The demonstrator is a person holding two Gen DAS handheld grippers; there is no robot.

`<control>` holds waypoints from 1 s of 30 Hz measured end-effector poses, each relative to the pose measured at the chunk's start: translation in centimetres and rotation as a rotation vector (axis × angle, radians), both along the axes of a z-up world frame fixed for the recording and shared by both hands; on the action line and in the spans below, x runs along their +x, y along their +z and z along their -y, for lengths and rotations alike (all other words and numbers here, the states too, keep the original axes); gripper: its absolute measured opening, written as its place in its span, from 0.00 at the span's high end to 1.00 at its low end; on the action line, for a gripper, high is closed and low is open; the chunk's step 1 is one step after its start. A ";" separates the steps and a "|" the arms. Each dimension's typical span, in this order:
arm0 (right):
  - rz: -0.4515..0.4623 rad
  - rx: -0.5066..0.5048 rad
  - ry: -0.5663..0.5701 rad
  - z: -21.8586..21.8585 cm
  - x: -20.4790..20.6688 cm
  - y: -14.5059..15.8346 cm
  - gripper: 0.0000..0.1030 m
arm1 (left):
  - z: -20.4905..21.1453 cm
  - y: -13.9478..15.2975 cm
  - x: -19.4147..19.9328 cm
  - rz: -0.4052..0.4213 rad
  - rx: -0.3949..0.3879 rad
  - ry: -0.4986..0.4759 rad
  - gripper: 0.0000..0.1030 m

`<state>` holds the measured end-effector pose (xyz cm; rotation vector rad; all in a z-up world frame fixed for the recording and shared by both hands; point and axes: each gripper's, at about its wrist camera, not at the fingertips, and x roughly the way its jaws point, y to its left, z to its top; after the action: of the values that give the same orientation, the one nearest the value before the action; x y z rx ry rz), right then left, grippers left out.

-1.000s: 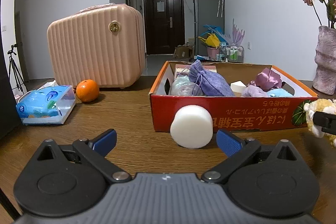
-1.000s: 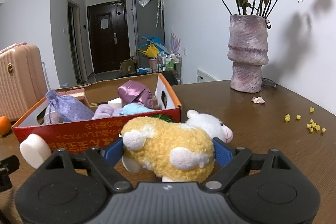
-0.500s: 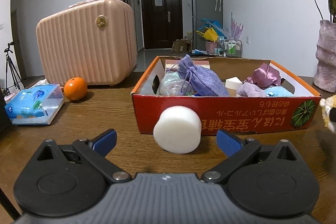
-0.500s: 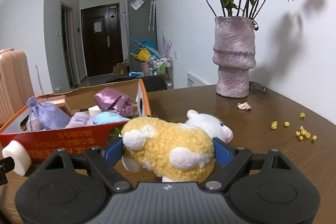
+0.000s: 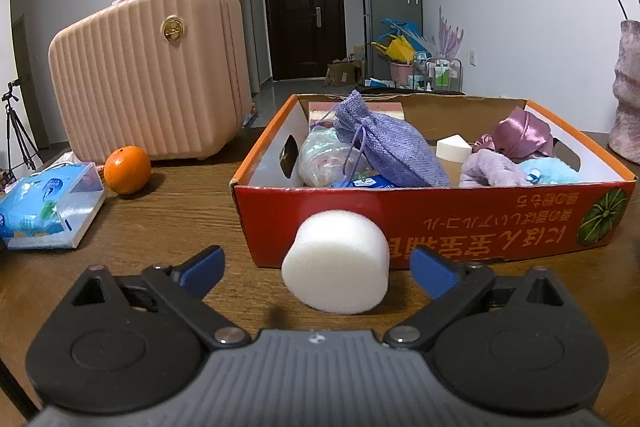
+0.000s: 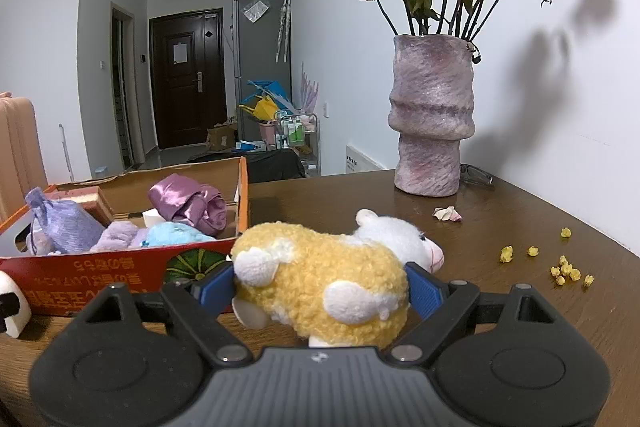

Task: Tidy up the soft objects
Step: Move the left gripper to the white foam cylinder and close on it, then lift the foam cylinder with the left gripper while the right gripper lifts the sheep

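sponge grip: we centre the left gripper (image 5: 316,263), fingers spread and closing, not yet touching the white foam cylinder (image 5: 338,261); squeeze lightly.
sponge place: on the table (image 5: 168,227), against the red box (image 5: 440,223) front wall, at 12 o'clock.
sheep: right gripper (image 6: 318,287) fingers pinch the yellow plush sheep (image 6: 332,283); box at 10 o'clock.
pose: both tilt slightly down.

Even indoor light, sharp focus, fisheye bending, dark vignetted corners.
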<state>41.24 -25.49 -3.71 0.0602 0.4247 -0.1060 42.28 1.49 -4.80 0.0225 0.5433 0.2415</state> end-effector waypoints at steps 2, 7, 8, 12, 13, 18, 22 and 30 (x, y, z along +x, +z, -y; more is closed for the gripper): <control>0.000 -0.001 0.001 0.1 0.1 0.0 0.15 | -0.1 0.0 0.3 -0.005 0.004 -0.013 0.23; 0.003 0.000 0.004 0.3 0.2 0.0 0.15 | -0.4 -0.1 0.6 -0.018 -0.026 -0.030 0.45; 0.004 -0.001 0.005 0.3 0.2 0.0 0.15 | -0.4 -0.1 0.4 -0.010 -0.028 -0.031 0.45; 0.009 -0.004 0.007 0.2 0.2 0.0 0.15 | 0.0 0.1 0.0 0.008 -0.012 -0.032 0.46; 0.011 -0.004 0.007 0.2 0.1 0.0 0.15 | 0.0 0.1 -0.1 0.012 -0.010 -0.032 0.46; 0.026 -0.008 0.009 0.0 -0.2 0.1 0.15 | 0.2 0.4 -0.7 0.039 0.002 -0.023 0.46; 0.052 -0.017 0.017 -0.2 -0.7 0.2 0.15 | 0.1 0.6 -1.3 0.051 0.003 -0.010 0.46; 0.103 -0.043 0.035 -0.8 -2.1 0.8 0.15 | 0.6 1.0 -3.1 0.082 0.012 -0.004 0.46</control>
<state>39.13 -24.67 -2.96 0.0160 0.3206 -0.0775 39.15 0.90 -3.75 0.0251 0.4599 0.2404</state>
